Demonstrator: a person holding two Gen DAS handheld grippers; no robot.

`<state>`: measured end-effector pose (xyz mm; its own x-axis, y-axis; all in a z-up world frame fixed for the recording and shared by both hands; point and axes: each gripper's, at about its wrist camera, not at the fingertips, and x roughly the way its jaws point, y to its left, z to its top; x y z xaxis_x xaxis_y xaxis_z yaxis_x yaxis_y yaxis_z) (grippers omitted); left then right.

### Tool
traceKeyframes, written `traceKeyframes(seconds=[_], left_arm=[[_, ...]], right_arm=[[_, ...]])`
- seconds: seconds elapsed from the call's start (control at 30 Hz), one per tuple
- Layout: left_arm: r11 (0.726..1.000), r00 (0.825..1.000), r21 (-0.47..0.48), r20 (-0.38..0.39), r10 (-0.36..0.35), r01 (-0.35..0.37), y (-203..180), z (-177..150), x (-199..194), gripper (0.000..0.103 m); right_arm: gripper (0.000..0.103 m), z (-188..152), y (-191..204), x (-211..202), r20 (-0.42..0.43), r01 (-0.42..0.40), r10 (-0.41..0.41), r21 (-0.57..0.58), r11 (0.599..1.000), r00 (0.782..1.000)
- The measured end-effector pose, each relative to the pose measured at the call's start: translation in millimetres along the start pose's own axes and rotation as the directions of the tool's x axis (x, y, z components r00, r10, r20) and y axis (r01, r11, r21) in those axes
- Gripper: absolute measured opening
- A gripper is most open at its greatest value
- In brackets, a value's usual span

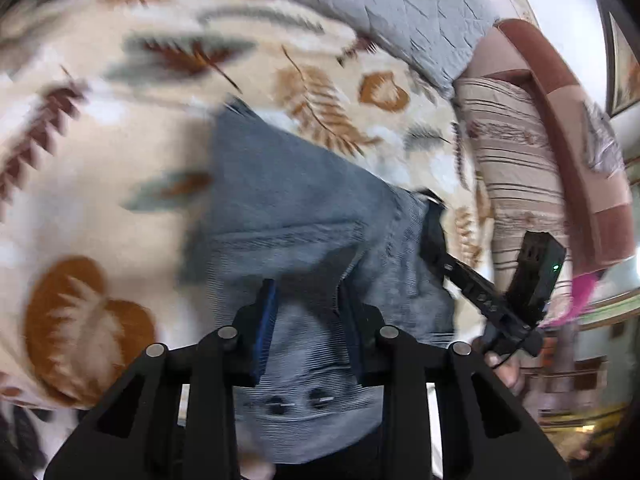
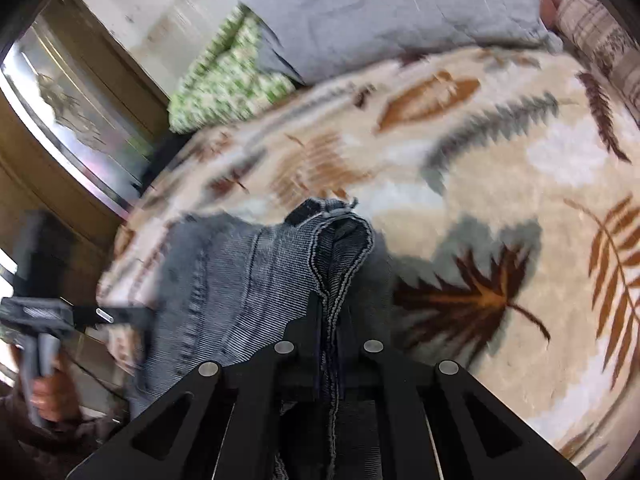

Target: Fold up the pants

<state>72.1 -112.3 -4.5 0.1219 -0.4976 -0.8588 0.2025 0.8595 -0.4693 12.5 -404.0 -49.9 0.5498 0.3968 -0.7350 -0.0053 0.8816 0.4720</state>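
The grey-blue denim pants [image 1: 288,200] hang over the leaf-patterned blanket, lifted by both grippers. My left gripper [image 1: 310,312] is shut on the pants' waistband, with the button area bunched between its fingers. My right gripper [image 2: 330,320] is shut on a stitched seam edge of the pants [image 2: 248,272], which folds up in front of it. The right gripper also shows in the left wrist view [image 1: 492,304], at the pants' right edge. The left gripper shows in the right wrist view [image 2: 80,316], at the pants' left edge. Both views are motion-blurred.
The cream blanket with brown and grey leaves [image 2: 500,160] covers the bed. A grey pillow [image 2: 380,12] and a green patterned cloth [image 2: 228,76] lie at the far end. A striped brown armchair [image 1: 532,152] stands to the right.
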Motion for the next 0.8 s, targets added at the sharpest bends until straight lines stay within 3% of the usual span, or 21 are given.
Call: traceKeyframes(seconds=[0.07, 0.17, 0.2, 0.23, 0.3, 0.4, 0.43, 0.5, 0.53, 0.63, 0.7, 0.77, 0.8], left_arm=[[0.998, 0.998, -0.006, 0.008, 0.055, -0.055, 7.2, -0.2, -0.6, 0.039], [0.997, 1.000, -0.064, 0.003, 0.031, -0.031, 21.1, 3.4, 2.0, 0.039], [0.997, 1.000, -0.069, 0.015, 0.017, -0.016, 23.4, 4.4, 0.5, 0.044], [0.998, 1.000, -0.061, 0.011, 0.008, -0.007, 24.7, 6.6, 2.6, 0.059], [0.997, 0.999, -0.077, -0.038, -0.024, 0.021, 31.0, 9.3, 18.3, 0.065], [0.979, 0.986, -0.165, -0.090, -0.138, 0.122, 41.2, 7.1, 33.6, 0.059], [0.974, 0.984, -0.175, -0.082, -0.158, 0.142, 41.4, 6.0, 32.2, 0.044], [0.969, 0.979, -0.173, -0.077, -0.191, 0.176, 36.9, 4.1, 25.8, 0.028], [0.970, 0.977, -0.151, -0.069, -0.202, 0.190, 31.9, 3.7, 21.7, 0.025], [0.983, 0.985, -0.107, -0.071, -0.155, 0.147, 22.3, 3.9, 27.5, 0.025], [0.991, 0.992, -0.094, -0.075, -0.101, 0.094, 19.6, 3.8, 36.5, 0.025], [0.997, 0.996, -0.061, -0.061, -0.060, 0.056, 17.2, 2.8, 36.9, 0.029], [0.999, 0.998, -0.035, -0.052, -0.029, 0.027, 15.5, 2.2, 38.0, 0.036]], right_arm=[[0.005, -3.8, -8.0, 0.2, 0.009, -0.023, 0.023, 0.028, 0.999, 1.000], [0.005, -1.7, -8.9, -0.8, 0.017, -0.029, 0.028, 0.027, 0.999, 0.999], [0.005, -1.1, -8.9, -1.1, 0.015, -0.030, 0.030, 0.028, 0.999, 0.999], [0.005, -1.4, -8.5, -1.2, 0.012, -0.029, 0.029, 0.026, 0.999, 1.000], [0.005, -0.4, -8.8, 0.3, 0.007, -0.034, 0.034, 0.031, 0.999, 0.999], [0.005, 0.6, -10.5, 2.1, 0.008, -0.044, 0.043, 0.048, 0.998, 0.999], [0.005, 0.5, -10.8, 1.4, 0.013, -0.050, 0.049, 0.056, 0.997, 0.999], [0.005, 1.3, -10.0, -5.1, 0.029, -0.070, 0.068, 0.065, 0.995, 0.997], [0.005, 2.9, -8.7, -12.0, 0.046, -0.074, 0.072, 0.062, 0.995, 0.996], [0.005, 9.0, -13.8, -27.1, 0.084, -0.061, 0.056, 0.064, 0.996, 0.995], [0.005, 9.3, -21.7, -20.8, 0.062, -0.043, 0.038, 0.086, 0.995, 0.997], [0.006, 4.9, -24.5, -7.0, 0.023, -0.014, 0.012, 0.086, 0.996, 1.000], [0.006, 3.3, -24.8, -2.9, 0.016, -0.006, 0.004, 0.083, 0.997, 1.000]])
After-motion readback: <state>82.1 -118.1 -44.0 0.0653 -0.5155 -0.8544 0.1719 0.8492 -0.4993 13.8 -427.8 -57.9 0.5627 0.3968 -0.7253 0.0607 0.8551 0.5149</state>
